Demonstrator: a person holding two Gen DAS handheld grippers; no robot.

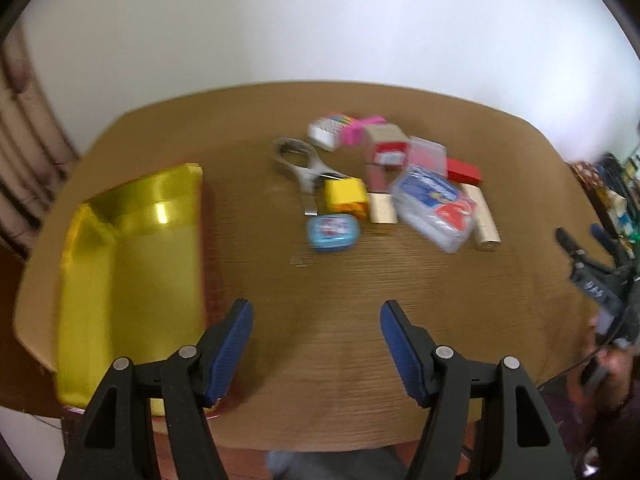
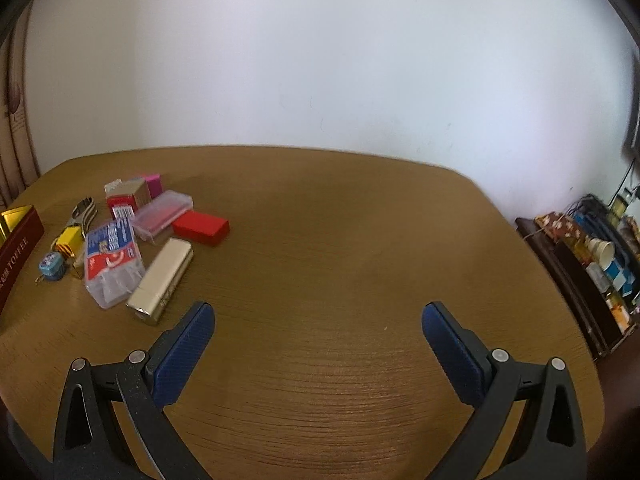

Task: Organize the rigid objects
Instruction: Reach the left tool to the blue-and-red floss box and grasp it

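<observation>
A pile of small rigid objects lies on the wooden table (image 1: 320, 340): a blue oval tin (image 1: 333, 232), a yellow box (image 1: 346, 197), metal pliers (image 1: 304, 164), a clear plastic case with a blue and red label (image 1: 434, 208), a red box (image 1: 463, 171), a gold rectangular bar (image 1: 485, 216) and a pink box (image 1: 362, 130). An open box with a gold lining (image 1: 132, 264) sits at the left. My left gripper (image 1: 316, 320) hangs open above bare table, short of the pile. My right gripper (image 2: 318, 320) is open too, with the gold bar (image 2: 162, 280) just left of its left finger.
The open box has a dark red outer wall (image 2: 16, 256) with lettering. A dark shelf (image 2: 592, 276) crowded with small items stands beyond the table's right edge. The other hand-held gripper (image 1: 600, 288) and a hand show at the right of the left wrist view. A white wall rises behind the table.
</observation>
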